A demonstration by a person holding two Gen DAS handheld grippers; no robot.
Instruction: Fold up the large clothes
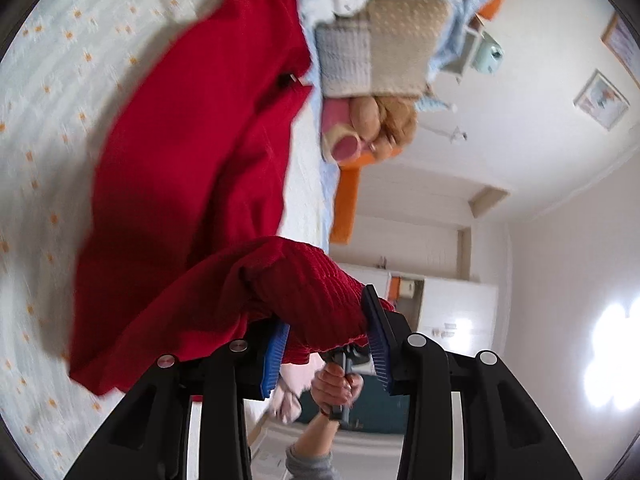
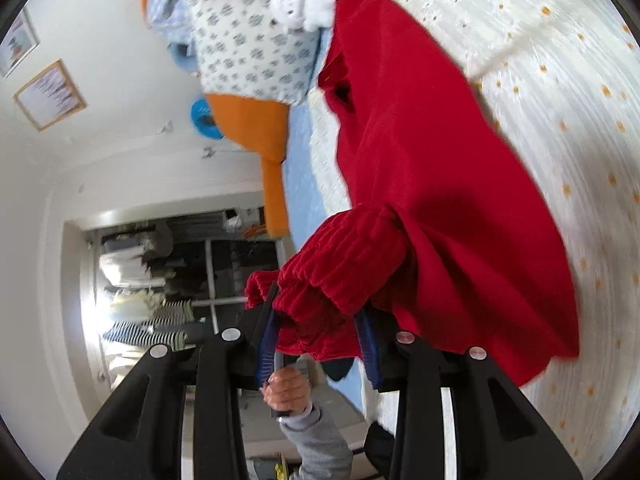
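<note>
left wrist view, entry one: left gripper [image 1: 326, 344], blue pads clamped on a bunched ribbed hem of the red sweater [image 1: 188, 168], which fills the middle of the frame and trails toward the upper left over the bed [image 1: 48, 128] with its white, orange-flowered cover. lower centre of the frame: a hand [image 1: 336, 384] on the handle of the other tool, grey sleeve below it.

right wrist view, entry two: right gripper [image 2: 320, 340], pads likewise clamped on ribbed red knit; the red sweater [image 2: 432, 168] hangs from it toward the upper centre, the collar end near a white plush toy [image 2: 300, 2] and a patterned pillow [image 2: 248, 56] at the top of the frame. the bed [image 2: 568, 128] lies along the right side. lower centre: a hand [image 2: 288, 390] in a grey sleeve.

step in hand, as we judge it: the hem edge is lifted at two corners and carried toward the collar, the first lengthwise fold, not yet laid down.

next move calls for: keeping both corners level and the knit taut between them, lowering the hem onto the upper part squarely, then parting both grippers only once the cloth rests on the bed. blur hides how evenly the lower layer lies.
</note>
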